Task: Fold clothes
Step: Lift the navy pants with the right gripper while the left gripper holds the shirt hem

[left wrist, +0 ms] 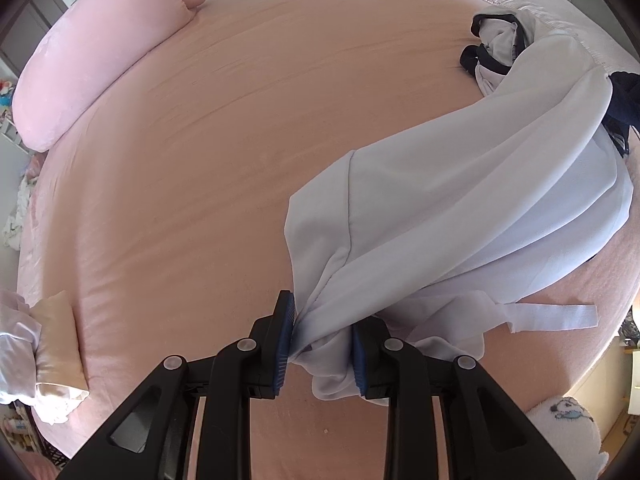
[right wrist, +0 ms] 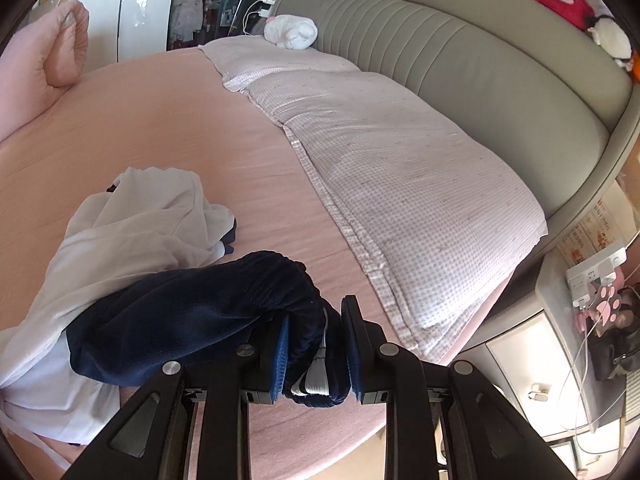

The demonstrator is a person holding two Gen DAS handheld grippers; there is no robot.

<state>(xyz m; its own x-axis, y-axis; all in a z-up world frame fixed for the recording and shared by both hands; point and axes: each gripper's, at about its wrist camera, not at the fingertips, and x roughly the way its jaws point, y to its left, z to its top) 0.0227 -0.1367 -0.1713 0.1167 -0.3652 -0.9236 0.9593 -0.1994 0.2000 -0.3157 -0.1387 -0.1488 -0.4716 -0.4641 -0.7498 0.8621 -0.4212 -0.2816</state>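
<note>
A white garment [left wrist: 460, 184] stretches across the pink bed sheet [left wrist: 220, 140] from lower middle to upper right in the left wrist view. My left gripper [left wrist: 322, 340] is shut on a bunched end of it, with a white strap [left wrist: 556, 316] trailing to the right. The garment has a navy collar part [left wrist: 484, 60] at its far end. In the right wrist view my right gripper [right wrist: 314, 356] is shut on the garment's navy ribbed hem [right wrist: 200, 308], with a white strip of cloth between the pads. The white garment [right wrist: 132, 216] lies crumpled to the left behind it.
A long pink pillow [left wrist: 92, 60] lies along the bed's far left. A checked quilt [right wrist: 392, 184] runs beside the grey padded headboard [right wrist: 500, 76]. Folded pale cloths [left wrist: 48, 356] sit at the left edge. A white bedside cabinet [right wrist: 532, 368] with cables stands at right.
</note>
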